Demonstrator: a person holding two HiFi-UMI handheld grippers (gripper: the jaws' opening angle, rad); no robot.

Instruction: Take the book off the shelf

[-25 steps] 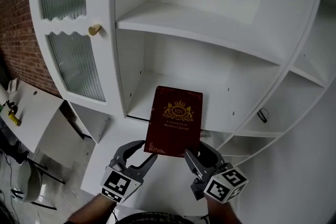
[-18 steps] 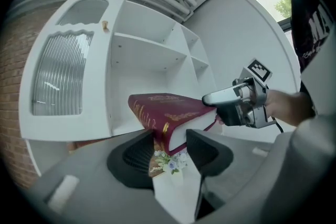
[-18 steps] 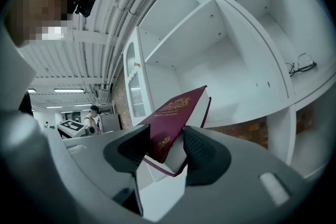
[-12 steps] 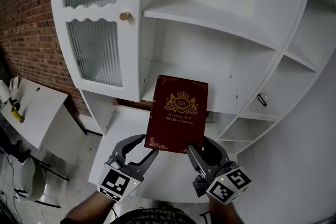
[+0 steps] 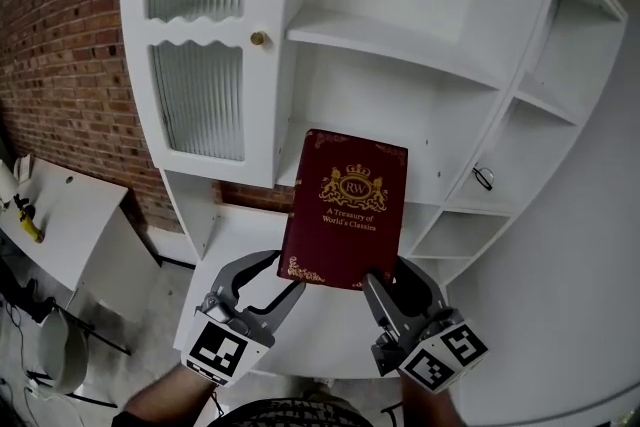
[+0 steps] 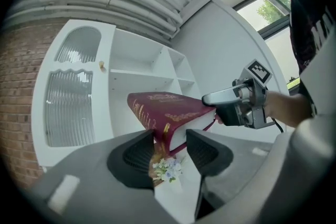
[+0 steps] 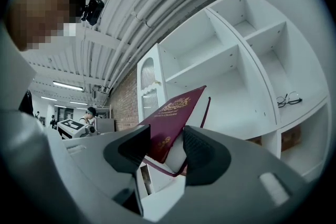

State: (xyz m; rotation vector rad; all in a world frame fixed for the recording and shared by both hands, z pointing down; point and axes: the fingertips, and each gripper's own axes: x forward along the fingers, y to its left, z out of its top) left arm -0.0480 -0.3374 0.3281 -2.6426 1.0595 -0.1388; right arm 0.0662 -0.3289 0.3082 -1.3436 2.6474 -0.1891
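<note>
Burgundy and stamped in gold, the book [image 5: 345, 210] stands upright in the air in the head view. It is clear of the white shelving unit [image 5: 400, 40] behind it and touches no shelf, so the lift-off itself looks done. It is pinched at its two bottom corners, with the left tool [image 5: 283, 277] at the lower left and the right tool [image 5: 385, 277] at the lower right. Holding low and from both sides, I judge, keeps the cover facing the person and stops a tall, heavy volume from swinging about a single grip. A pair of glasses [image 5: 483, 177] lies on a shelf to the right, well apart.

Left gripper view: this tool's jaws are closed on the book's corner, the spine side against one pad and the page block against the other. The book juts forward and up from them, and the right tool grips its far corner.

Right gripper view: the jaws are clamped across cover and pages at the opposite corner, and the book leans away toward the shelves. A ribbon marker [image 7: 207, 107] loops down beside the pages — loose, and likely to snag if the book is set down carelessly.
</note>
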